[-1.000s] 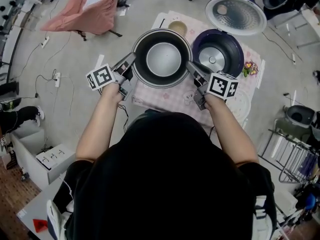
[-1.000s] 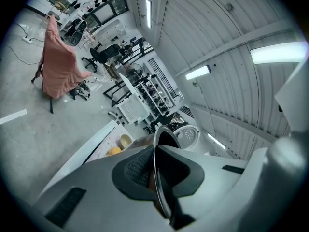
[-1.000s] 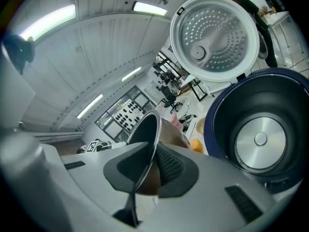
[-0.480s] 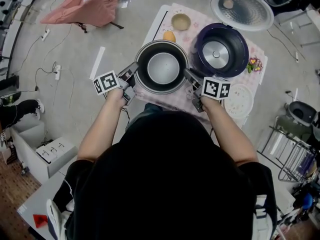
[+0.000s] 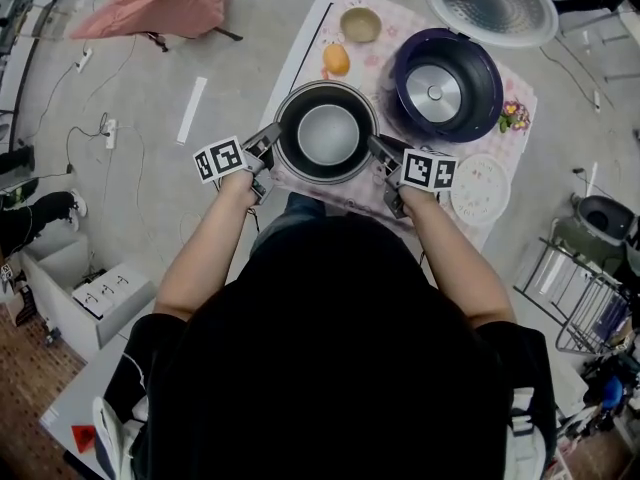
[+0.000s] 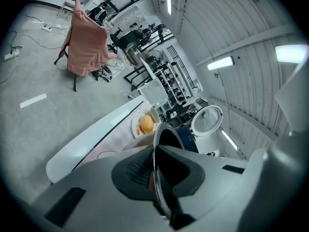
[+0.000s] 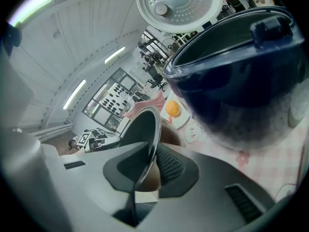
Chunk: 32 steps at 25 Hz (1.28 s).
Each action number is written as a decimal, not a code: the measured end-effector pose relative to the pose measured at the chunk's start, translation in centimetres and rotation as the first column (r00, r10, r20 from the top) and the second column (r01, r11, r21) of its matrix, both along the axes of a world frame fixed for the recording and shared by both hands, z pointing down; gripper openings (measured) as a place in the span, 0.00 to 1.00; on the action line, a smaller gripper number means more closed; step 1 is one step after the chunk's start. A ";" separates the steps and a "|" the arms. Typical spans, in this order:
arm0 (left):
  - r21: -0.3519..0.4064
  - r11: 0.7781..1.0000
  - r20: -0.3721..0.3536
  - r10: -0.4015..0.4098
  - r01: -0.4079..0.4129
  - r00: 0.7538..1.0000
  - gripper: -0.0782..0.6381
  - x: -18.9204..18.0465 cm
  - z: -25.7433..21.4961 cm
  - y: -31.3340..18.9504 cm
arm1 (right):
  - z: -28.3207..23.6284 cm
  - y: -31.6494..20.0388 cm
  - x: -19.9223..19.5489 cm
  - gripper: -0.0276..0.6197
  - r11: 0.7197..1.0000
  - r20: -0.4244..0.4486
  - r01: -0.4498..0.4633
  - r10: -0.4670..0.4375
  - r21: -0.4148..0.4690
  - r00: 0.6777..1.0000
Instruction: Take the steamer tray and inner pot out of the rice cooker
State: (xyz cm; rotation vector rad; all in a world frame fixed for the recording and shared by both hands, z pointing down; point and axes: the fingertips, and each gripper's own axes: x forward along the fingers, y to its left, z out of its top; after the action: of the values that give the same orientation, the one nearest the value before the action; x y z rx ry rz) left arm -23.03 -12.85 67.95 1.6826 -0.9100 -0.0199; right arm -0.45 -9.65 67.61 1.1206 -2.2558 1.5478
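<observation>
Pot: the inner pot is out of the rice cooker, held between 2 grippers above the near part of the pink checked cloth, just left of the cooker. I cannot tell whether its base touches the cloth.
Left gripper: the left gripper is clamped on the pot's left rim, which is pinched thin between its pads.
Right gripper: the right gripper is closed on the opposite rim, 1 pad inside the wall and 1 outside.
Cooker: dark blue, with its lid swung up and its well bare.
Tray: a white round tray lies on the cloth at the right, near the cooker.
Other things: an orange and a small bowl sit at the far side of the table.
</observation>
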 end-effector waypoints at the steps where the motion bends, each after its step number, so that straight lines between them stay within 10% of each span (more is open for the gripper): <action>1: 0.000 1.000 -0.001 0.000 0.000 1.000 0.17 0.1 0.3 0.0 | 0.3 0.0 0.1 0.13 1.000 -0.001 -0.002 0.002 -0.005 1.000; 23: 0.015 0.998 0.041 0.068 -0.069 0.997 0.17 1.0 2.1 0.5 | 2.9 0.6 0.8 0.14 1.000 -0.031 0.008 -0.009 -0.018 0.999; 32: 0.043 0.985 0.143 0.160 -0.168 0.977 0.18 1.1 1.6 0.2 | 2.6 0.5 0.9 0.19 0.992 -0.202 0.108 -0.092 0.071 0.975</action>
State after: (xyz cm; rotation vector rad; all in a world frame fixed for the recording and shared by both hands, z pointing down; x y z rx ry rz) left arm -21.93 -12.61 69.59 1.8241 -0.8773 0.1881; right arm 0.48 -9.17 70.26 1.1092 -2.2211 1.2564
